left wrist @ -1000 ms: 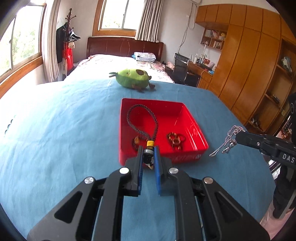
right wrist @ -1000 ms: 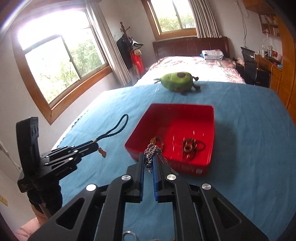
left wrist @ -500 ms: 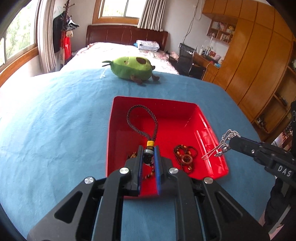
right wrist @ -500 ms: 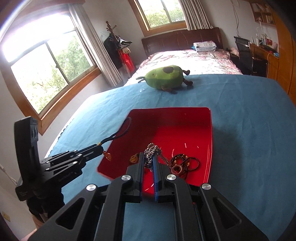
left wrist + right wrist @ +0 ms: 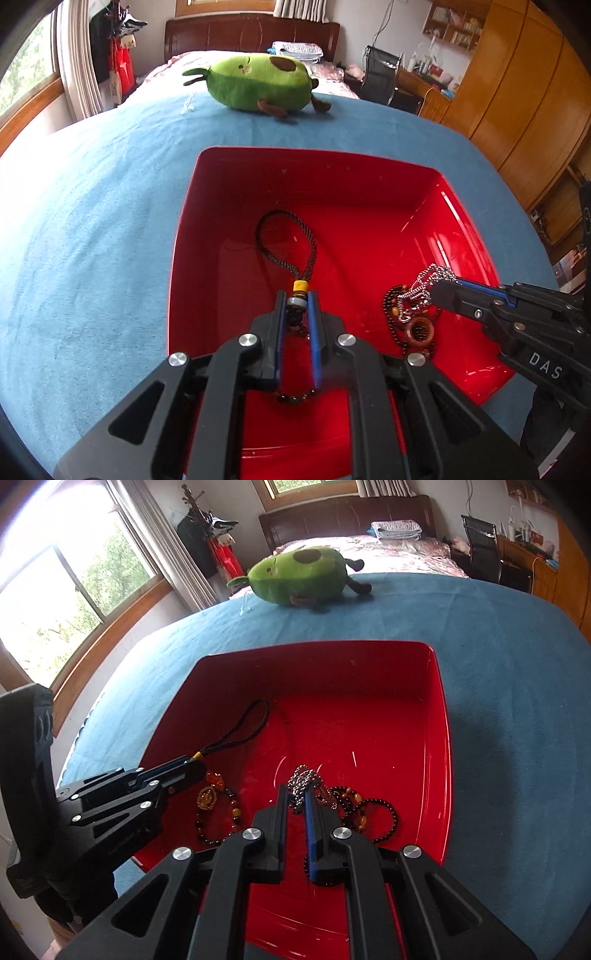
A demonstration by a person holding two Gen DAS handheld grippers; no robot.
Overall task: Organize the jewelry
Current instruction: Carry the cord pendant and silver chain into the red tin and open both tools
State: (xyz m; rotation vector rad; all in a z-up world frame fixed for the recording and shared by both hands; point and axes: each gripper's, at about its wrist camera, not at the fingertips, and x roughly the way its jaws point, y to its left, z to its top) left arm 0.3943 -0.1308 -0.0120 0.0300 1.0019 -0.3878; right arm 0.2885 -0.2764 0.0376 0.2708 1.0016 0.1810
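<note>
A red tray (image 5: 192, 206) (image 5: 441, 716) sits on the blue cloth. My left gripper (image 5: 296, 308) (image 5: 197, 766) is low inside it, shut on the bead end of a dark cord charm (image 5: 286, 240) (image 5: 236, 731) whose loop lies on the tray floor. My right gripper (image 5: 296, 794) (image 5: 445, 284) is also inside the tray, shut on a silver chain (image 5: 303, 777) (image 5: 424, 286) bunched over a dark bead bracelet with a wooden ring (image 5: 419, 330) (image 5: 373, 812). An amber bead bracelet (image 5: 214, 801) lies in the tray by the left gripper.
A green avocado plush (image 5: 258, 83) (image 5: 299, 574) lies on the cloth beyond the tray. Behind it are a bed (image 5: 251, 33), windows at the left, a desk chair (image 5: 380, 77) and wooden wardrobes (image 5: 517, 92) at the right.
Both grippers have moved forward and down into the red tray with their pieces. The cord loop now rests on the tray floor and the chain sits over the bead bracelet.
</note>
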